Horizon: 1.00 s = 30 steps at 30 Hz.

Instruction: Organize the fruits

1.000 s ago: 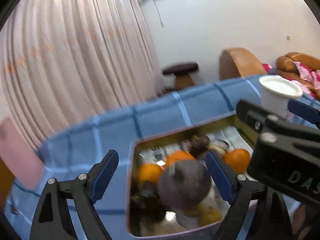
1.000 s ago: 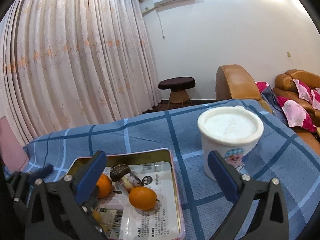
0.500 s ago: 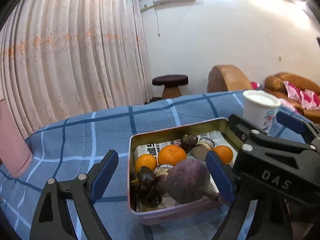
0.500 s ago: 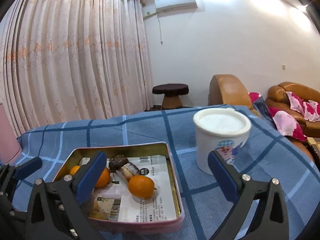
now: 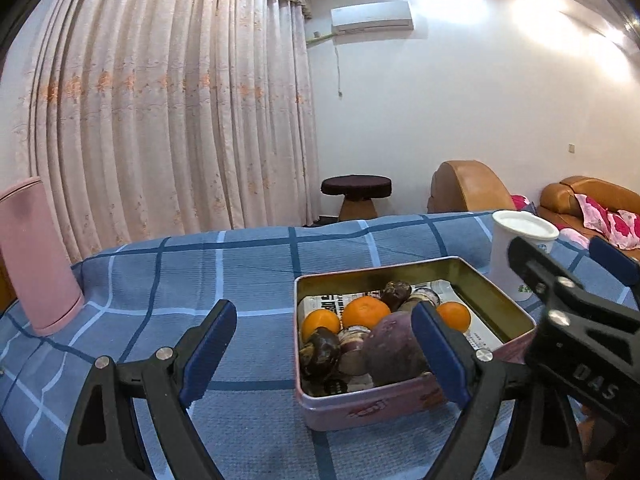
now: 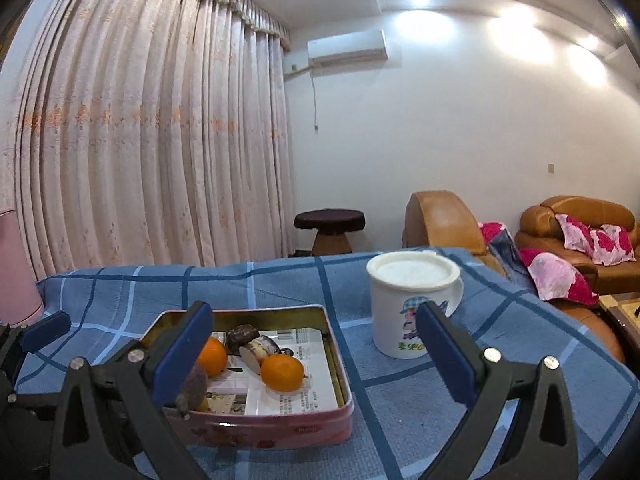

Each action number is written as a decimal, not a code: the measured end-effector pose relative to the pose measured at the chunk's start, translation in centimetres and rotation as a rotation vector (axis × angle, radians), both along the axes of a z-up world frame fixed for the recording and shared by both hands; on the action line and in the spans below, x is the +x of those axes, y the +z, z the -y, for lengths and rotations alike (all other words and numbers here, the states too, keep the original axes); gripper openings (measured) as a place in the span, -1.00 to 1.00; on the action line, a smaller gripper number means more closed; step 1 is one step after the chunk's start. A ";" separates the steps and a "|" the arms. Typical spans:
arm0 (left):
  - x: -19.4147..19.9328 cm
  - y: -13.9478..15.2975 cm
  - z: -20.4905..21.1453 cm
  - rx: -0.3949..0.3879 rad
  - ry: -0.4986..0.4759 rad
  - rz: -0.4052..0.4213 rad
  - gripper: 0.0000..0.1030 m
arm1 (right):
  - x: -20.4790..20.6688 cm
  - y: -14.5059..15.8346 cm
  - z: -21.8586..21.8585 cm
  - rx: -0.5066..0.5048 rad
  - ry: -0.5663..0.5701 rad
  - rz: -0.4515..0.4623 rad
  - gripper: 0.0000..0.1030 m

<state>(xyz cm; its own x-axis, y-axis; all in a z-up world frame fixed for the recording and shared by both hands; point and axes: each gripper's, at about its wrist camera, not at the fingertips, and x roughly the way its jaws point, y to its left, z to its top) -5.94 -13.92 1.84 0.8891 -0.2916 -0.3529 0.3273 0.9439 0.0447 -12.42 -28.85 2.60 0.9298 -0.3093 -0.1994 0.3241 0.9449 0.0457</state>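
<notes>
Three oranges (image 5: 365, 311) beyond left claw (image 5: 324, 354)

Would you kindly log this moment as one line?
left tool open, empty | right tool open, empty | fruits in tin | cup beside tin

We see the tin (image 5: 496, 300) resting on the table (image 5: 240, 272), with the cup (image 6: 412, 308) just beside it on its right. In the tin we find three oranges (image 5: 366, 311), with small chestnut-like pieces (image 5: 396, 290) behind them and a large round root (image 5: 394, 354) at the near edge. Far to the left on the table stands a tall container (image 5: 36, 256). Beyond the table we see a stool (image 6: 330, 224) by the curtain (image 6: 140, 140), and armchairs (image 6: 444, 220) to the right.
</notes>
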 end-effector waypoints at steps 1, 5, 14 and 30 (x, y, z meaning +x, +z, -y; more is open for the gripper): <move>-0.2 0.0 -0.1 -0.002 0.008 0.005 0.75 | -0.4 0.0 0.0 0.003 0.000 0.010 1.00; -1.0 0.1 -0.8 -0.014 0.026 0.033 0.75 | -1.8 0.2 0.0 0.023 -0.004 0.051 1.00; -2.1 0.2 -1.5 -0.024 0.041 0.040 0.75 | -3.3 0.4 -0.4 0.025 -0.009 0.083 1.00; -2.2 0.1 -1.2 0.002 0.065 0.045 0.75 | -3.4 0.5 -1.4 -0.028 -0.004 0.091 1.00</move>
<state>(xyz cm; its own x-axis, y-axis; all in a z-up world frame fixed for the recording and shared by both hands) -8.17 -12.72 1.99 0.9210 -0.2323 -0.3128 0.2631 0.9629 0.0598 -15.81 -27.45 3.15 0.9424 -0.3173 -0.1056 0.3235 0.9450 0.0486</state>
